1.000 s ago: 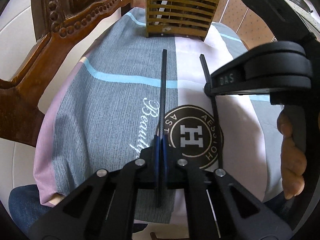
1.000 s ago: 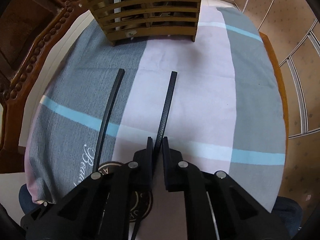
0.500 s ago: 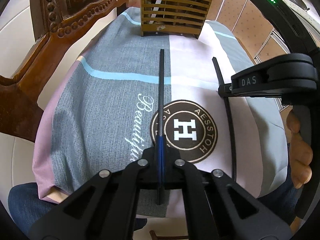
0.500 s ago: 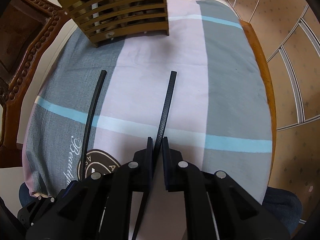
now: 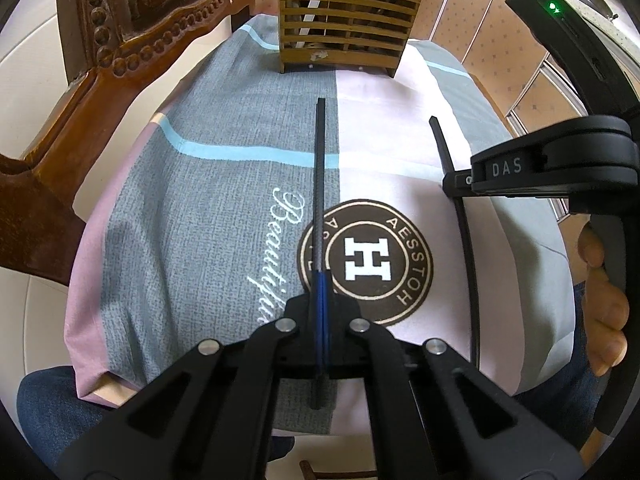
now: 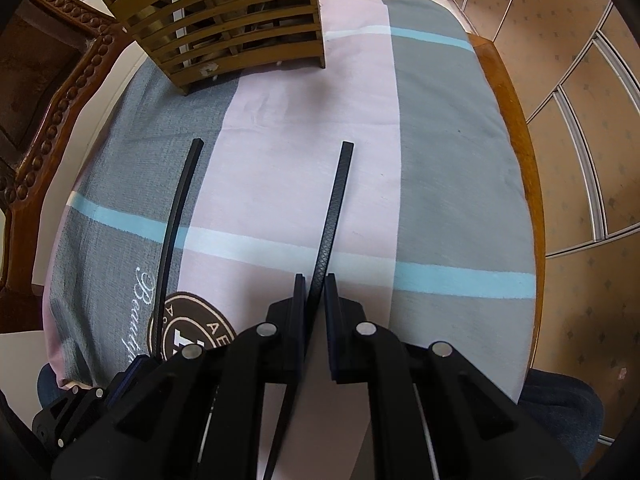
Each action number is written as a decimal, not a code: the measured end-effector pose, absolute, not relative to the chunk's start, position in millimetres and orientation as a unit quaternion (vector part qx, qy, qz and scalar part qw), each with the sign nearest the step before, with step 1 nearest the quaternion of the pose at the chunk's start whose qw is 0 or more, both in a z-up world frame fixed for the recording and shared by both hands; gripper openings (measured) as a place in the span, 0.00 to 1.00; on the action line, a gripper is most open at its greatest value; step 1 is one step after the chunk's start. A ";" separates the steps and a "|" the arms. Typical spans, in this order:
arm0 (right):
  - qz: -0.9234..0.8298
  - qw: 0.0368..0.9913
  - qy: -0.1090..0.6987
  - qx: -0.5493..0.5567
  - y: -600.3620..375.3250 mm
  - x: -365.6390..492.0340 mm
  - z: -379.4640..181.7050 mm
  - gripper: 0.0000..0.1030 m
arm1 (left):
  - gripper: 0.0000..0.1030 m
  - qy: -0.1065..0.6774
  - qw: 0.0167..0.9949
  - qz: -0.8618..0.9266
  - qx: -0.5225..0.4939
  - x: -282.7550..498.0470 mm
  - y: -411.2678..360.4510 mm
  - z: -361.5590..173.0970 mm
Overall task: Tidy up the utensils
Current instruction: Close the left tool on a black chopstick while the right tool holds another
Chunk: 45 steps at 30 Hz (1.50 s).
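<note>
My left gripper [image 5: 322,280] is shut on a black chopstick [image 5: 319,184] that points forward above the cloth toward the slatted wooden utensil holder [image 5: 348,24]. My right gripper [image 6: 314,284] is shut on a second black chopstick [image 6: 334,216], also pointing toward the holder [image 6: 232,28]. In the left wrist view the right gripper's body [image 5: 548,168] and its chopstick [image 5: 454,184] show at the right. In the right wrist view the left chopstick [image 6: 176,216] shows at the left. The holder has utensils standing in it.
A grey, pink and blue striped cloth [image 5: 224,200] with a round brown logo [image 5: 366,262] covers the small table. A carved wooden chair [image 5: 132,28] stands at the left. The bare wooden table edge [image 6: 516,120] shows at the right.
Both grippers have pulled back and risen from the holder, each still gripping its chopstick. The holder looks smaller and farther in both views.
</note>
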State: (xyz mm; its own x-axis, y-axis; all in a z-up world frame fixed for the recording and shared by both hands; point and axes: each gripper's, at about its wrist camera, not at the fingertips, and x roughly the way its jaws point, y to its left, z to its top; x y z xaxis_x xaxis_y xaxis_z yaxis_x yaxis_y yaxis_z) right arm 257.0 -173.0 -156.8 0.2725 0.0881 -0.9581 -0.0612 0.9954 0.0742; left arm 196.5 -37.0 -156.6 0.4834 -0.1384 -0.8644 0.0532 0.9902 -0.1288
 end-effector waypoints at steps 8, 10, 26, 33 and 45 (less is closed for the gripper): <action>0.047 0.798 0.601 0.010 -175.4 256.2 -156.3 0.10 | 0.00 0.506 0.860 -0.060 -0.038 194.3 -40.6 -153.9; 0.047 0.797 0.602 0.008 -175.4 256.6 -155.9 0.10 | 0.00 0.507 0.859 -0.062 -0.038 192.8 -41.0 -153.9; 0.060 0.792 0.607 -0.011 -181.5 242.9 -155.3 0.10 | 0.00 0.523 0.848 -0.073 -0.041 186.4 -44.6 -157.7; 0.057 0.793 0.607 -0.013 -186.4 252.6 -157.1 0.21 | 0.00 0.524 0.848 -0.070 -0.038 190.0 -46.9 -157.1; 0.062 0.790 0.608 -0.048 -167.1 264.8 -158.5 0.10 | 0.10 0.522 0.849 -0.068 -0.044 198.5 -39.3 -149.3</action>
State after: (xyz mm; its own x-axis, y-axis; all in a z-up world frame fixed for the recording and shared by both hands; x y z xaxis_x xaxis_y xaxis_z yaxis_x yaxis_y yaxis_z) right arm 264.8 -167.1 -158.5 0.2525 0.0405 -0.9668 -0.1565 0.9877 0.0005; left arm 198.5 -39.3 -149.3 0.4449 -0.1625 -0.8807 0.0697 0.9867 -0.1469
